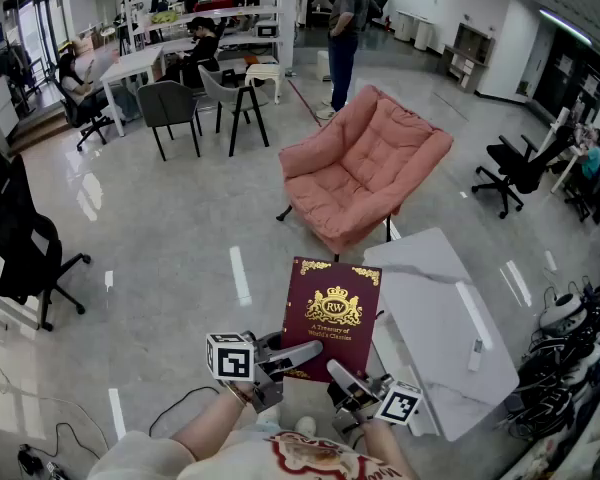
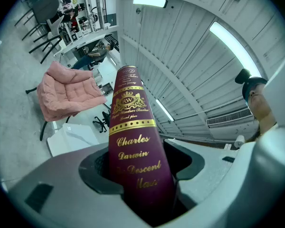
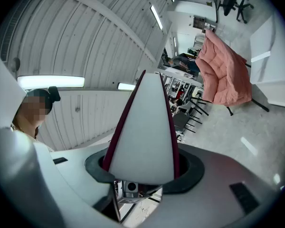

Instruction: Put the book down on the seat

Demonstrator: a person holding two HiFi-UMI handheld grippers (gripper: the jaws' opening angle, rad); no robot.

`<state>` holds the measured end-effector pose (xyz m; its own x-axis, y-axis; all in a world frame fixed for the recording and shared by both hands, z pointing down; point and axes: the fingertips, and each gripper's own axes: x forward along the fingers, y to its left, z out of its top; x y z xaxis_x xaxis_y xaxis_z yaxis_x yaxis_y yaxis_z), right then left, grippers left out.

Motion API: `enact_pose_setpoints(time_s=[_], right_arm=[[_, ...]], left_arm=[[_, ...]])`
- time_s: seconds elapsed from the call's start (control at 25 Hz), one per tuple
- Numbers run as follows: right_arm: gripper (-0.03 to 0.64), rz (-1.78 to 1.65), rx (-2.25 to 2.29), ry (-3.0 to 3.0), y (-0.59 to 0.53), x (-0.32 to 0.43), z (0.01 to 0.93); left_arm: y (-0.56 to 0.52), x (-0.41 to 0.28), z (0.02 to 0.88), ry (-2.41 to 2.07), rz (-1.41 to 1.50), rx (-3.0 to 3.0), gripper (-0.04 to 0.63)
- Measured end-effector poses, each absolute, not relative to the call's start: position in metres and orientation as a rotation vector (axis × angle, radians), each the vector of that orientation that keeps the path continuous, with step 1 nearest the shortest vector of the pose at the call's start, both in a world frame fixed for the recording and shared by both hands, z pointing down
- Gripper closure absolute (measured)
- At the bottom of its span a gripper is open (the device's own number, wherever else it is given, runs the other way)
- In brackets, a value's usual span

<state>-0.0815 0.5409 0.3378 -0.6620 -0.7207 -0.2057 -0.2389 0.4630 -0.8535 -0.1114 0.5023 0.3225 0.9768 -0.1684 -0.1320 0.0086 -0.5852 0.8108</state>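
The left gripper (image 2: 142,172) is clenched on the book (image 1: 332,313), its dark, rounded jaw pads pressing on the two covers with the spine facing its camera. The right gripper (image 3: 142,172) grips the same book from the opposite side; between its jaws sits the pale, smooth block of page edges, framed by thin maroon boards. Both take the book at its near end, and each carries a cube with black-and-white square markers.

The book is a thick hardback in deep maroon with a slight sheen. Gold ornament marks the cover's far corners, a gold crest with the letters RW sits at its centre, and gold script on the spine names Charles Darwin. It is held up in the air, roughly level, cover upward, above the glossy grey floor (image 1: 180,248).

Beyond it, well apart, stands the seat: a salmon-pink chair (image 1: 365,163), softly padded and quilted, on thin dark legs. Just right of the book is a white, marble-veined table (image 1: 450,338) with rounded corners.
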Motion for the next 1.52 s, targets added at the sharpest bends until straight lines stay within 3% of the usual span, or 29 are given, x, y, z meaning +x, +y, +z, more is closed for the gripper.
enact_pose_setpoints(time_s=[0.88,1.52], right_arm=[[0.400,-1.103,-0.801,2.125,0.535,-0.084,0.342],[0.400,-1.090,-0.840,2.091,0.496,-0.139,0.345]], left_arm=[[0.496,-0.115,0.328,-0.093,-0.235,2.204,0.336],[0.456,-0.168,0.334,-0.042,-0.216,2.189,0.336]])
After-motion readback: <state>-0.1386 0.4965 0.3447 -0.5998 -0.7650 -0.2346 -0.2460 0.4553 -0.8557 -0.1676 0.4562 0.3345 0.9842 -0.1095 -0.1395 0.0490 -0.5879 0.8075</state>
